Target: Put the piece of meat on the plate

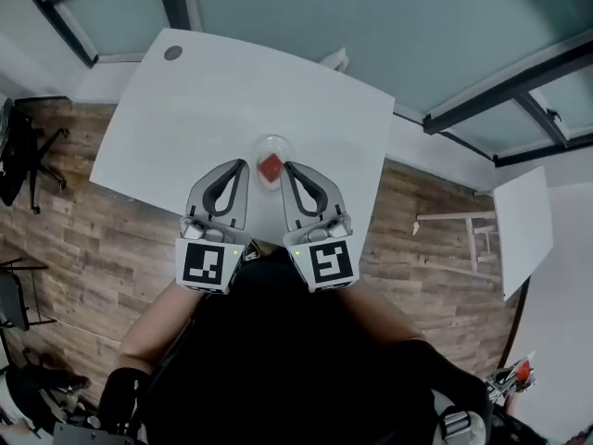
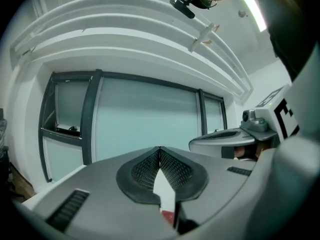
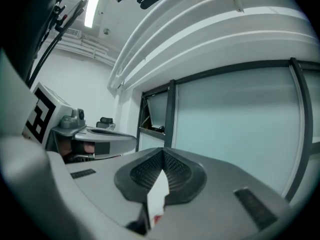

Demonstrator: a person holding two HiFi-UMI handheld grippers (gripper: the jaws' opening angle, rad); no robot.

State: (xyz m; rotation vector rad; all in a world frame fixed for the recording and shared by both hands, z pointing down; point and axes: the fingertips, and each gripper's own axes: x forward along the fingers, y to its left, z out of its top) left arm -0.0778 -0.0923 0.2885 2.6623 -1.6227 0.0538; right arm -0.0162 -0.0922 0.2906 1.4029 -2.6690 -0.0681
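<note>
A small red piece of meat (image 1: 271, 168) lies on a clear round plate (image 1: 271, 145) near the front edge of the white table (image 1: 232, 91). Both grippers are held up side by side, close under the head camera and well above the table. My left gripper (image 1: 244, 163) (image 2: 160, 150) is shut, its ribbed pads meeting with nothing between them. So is my right gripper (image 1: 287, 165) (image 3: 162, 152). Down through the slit behind each pair of pads shows a sliver of table and a bit of the red meat (image 2: 169, 217) (image 3: 156, 218).
A small grey disc (image 1: 173, 53) sits at the table's far left corner and a white object (image 1: 335, 58) at its far edge. Wooden floor surrounds the table. A black chair (image 1: 23, 156) stands at left, a second white table (image 1: 523, 225) at right, glass walls behind.
</note>
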